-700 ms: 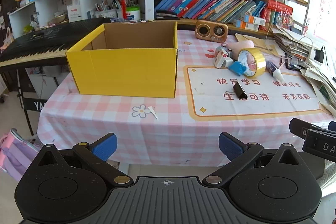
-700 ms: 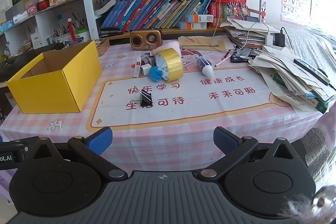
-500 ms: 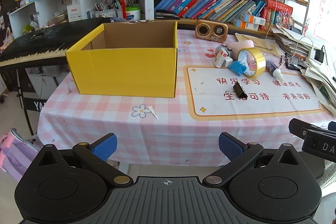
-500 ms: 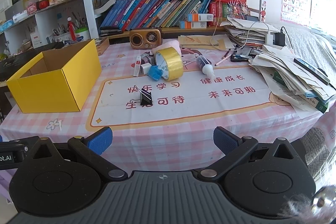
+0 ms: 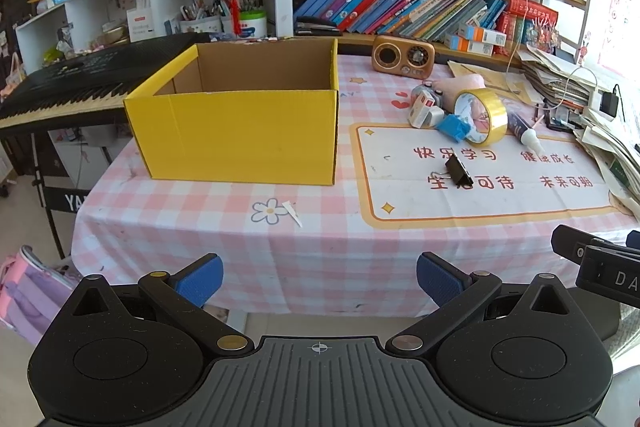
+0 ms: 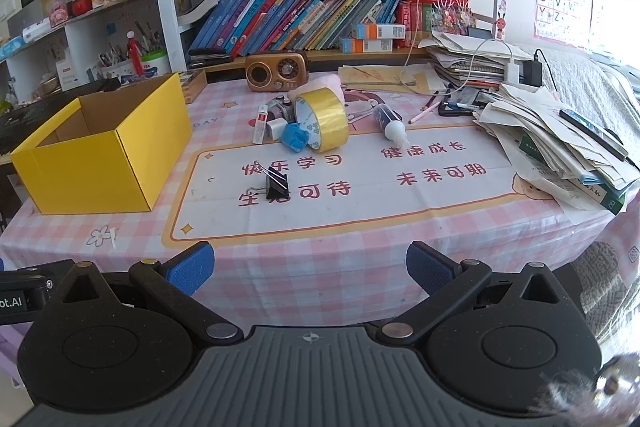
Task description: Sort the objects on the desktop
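Left gripper (image 5: pixel 319 277), seen from its own wrist camera, hangs off the near edge of the pink checked tablecloth (image 5: pixel 320 247) with its blue-padded jaws spread wide and nothing between them. Straight ahead stands the open yellow cardboard box (image 5: pixel 240 135); the small black binder clip (image 5: pixel 459 169) lies to the right of the box on the printed white mat (image 5: pixel 480 203), its long axis running diagonally away. Beyond the clip, further right of the box, sits the gold tape roll (image 5: pixel 485 116) on its edge.

Right gripper (image 6: pixel 310 267), in its own view, is likewise wide apart and empty. From here the clip (image 6: pixel 277 183) lies nearly dead ahead, slightly left, with the box (image 6: pixel 104 155) far to the left. Judging by this, the right hand has the straighter reach to the clip.
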Available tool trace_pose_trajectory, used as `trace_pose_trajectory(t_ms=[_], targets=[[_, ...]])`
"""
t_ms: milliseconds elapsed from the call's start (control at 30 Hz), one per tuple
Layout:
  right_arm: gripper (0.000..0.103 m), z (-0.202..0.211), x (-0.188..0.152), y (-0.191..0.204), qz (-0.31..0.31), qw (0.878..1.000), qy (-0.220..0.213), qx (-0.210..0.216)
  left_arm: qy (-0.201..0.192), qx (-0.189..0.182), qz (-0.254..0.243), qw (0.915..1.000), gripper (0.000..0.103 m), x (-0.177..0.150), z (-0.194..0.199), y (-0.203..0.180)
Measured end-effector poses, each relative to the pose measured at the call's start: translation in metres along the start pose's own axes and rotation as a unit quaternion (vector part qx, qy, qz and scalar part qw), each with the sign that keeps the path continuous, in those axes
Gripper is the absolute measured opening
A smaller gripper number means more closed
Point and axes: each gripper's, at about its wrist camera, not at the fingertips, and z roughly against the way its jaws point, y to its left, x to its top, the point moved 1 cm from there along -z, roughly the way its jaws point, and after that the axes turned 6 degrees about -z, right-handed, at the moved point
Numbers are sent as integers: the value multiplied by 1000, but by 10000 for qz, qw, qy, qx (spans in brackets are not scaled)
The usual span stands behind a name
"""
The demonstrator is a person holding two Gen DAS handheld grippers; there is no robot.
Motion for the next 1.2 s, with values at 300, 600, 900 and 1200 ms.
trace_pose_trajectory(t_ms=[300, 600, 900, 1200], targets=[[103, 0, 1, 1, 3, 10000, 4, 3, 16, -6, 3, 10000, 103, 1, -1, 1], [103, 0, 2, 1, 5, 10000, 16, 0, 43, -9, -14, 10000, 103, 1, -2, 3], [103, -5, -2, 3, 18, 10000, 46, 6, 90, -7, -34, 10000, 103, 1, -4, 2], [103, -6, -2, 6, 24, 10000, 68, 5, 112, -12, -32, 9999, 103, 1, -5, 3]])
